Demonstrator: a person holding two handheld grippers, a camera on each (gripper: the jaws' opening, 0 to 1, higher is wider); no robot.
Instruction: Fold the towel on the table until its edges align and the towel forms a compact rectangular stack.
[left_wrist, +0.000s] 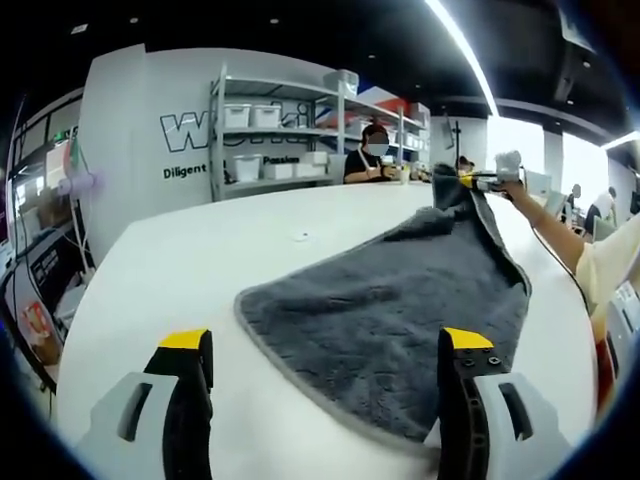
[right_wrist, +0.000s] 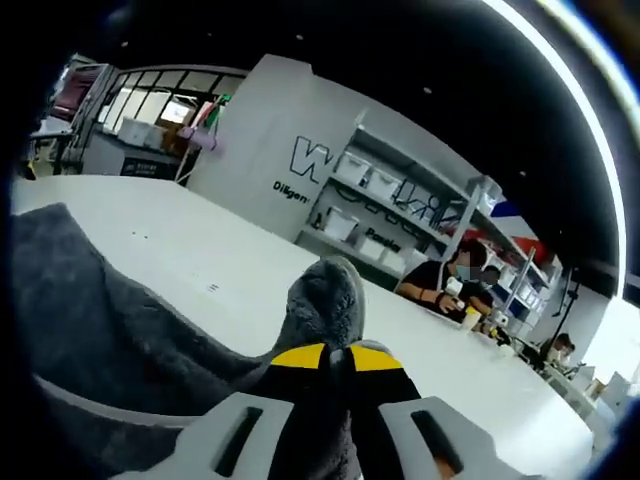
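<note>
A dark grey towel (left_wrist: 400, 310) lies spread on the white table (left_wrist: 180, 270), its far corner lifted off the surface. My left gripper (left_wrist: 328, 350) hovers open over the towel's near edge, one jaw above bare table and the other above the cloth. In the left gripper view the right gripper (left_wrist: 490, 180) holds the raised far corner up at the upper right. Seen from the right gripper view, my right gripper (right_wrist: 338, 356) is shut on that towel (right_wrist: 110, 320) corner, with a bunch of cloth poking up between its yellow tips.
A person's arm (left_wrist: 555, 232) reaches in from the right. Metal shelves (left_wrist: 290, 130) with white bins stand beyond the table against a lettered wall. A person (right_wrist: 445, 285) sits at the far side of the table. A small mark (left_wrist: 302, 236) lies on the tabletop.
</note>
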